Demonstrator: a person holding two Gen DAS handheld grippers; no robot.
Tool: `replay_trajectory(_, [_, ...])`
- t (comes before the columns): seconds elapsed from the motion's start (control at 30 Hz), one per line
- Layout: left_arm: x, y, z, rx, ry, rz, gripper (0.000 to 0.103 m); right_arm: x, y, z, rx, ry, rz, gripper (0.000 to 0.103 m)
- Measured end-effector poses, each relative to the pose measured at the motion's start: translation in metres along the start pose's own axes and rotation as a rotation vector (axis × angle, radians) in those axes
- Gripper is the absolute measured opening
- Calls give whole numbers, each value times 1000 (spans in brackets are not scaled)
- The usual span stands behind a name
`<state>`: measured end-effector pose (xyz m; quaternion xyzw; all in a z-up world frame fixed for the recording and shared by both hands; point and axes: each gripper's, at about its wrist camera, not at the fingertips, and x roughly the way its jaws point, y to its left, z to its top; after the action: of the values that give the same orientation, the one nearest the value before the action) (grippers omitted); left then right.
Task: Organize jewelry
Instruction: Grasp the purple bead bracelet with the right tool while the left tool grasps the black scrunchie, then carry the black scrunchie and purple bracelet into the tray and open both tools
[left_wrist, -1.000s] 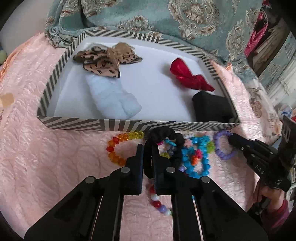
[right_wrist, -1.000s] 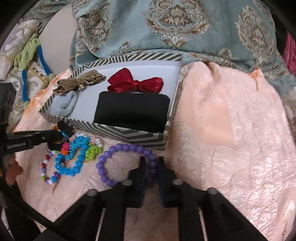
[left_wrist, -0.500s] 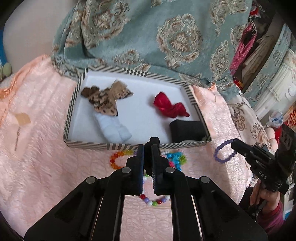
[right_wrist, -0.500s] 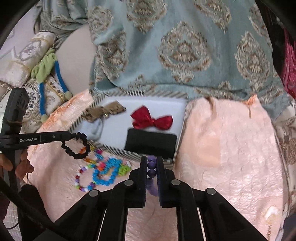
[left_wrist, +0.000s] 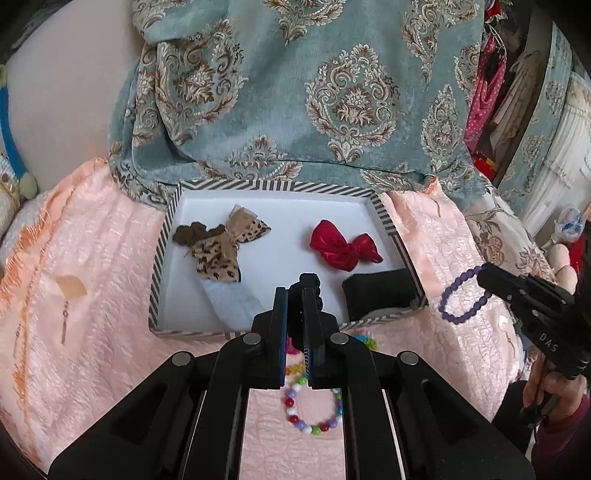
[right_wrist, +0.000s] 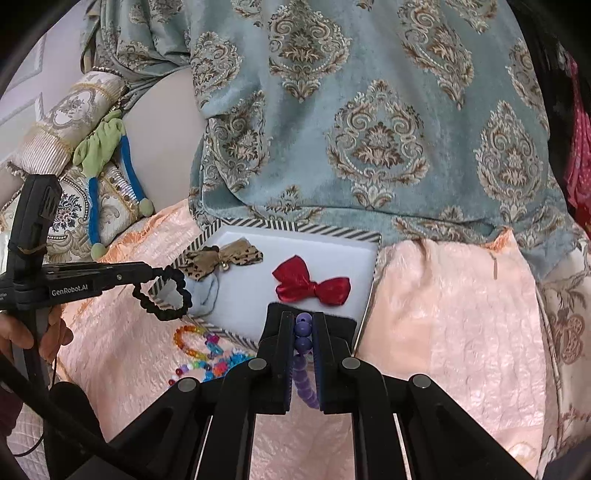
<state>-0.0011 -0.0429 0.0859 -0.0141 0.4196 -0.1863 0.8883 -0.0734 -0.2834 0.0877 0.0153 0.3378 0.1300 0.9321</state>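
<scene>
Purple round-bead bracelet (right_wrist: 303, 341) hangs pinched in your right gripper (right_wrist: 303, 325).
Your left gripper (left_wrist: 294, 295) clamps a black beaded bracelet (right_wrist: 166, 293) above the striped white tray (left_wrist: 388, 218).

both tools are matte black plastic with round silver screws. the left tool (left_wrist: 294, 295) reads "genrobot.ai" in white, the right tool (right_wrist: 303, 325) "das". bare-skinned hands, a maroon sleeve, thin black cable.

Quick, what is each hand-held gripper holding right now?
Left hand-held gripper: closed on the black bracelet, lifted.
Right hand-held gripper: closed on the purple bracelet, lifted.
</scene>
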Motion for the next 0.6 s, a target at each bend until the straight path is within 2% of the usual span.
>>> replay_trajectory(0.6, [29, -2, 14, 16, 0, 46, 6, 23, -1, 27, 3, -10, -10, 9])
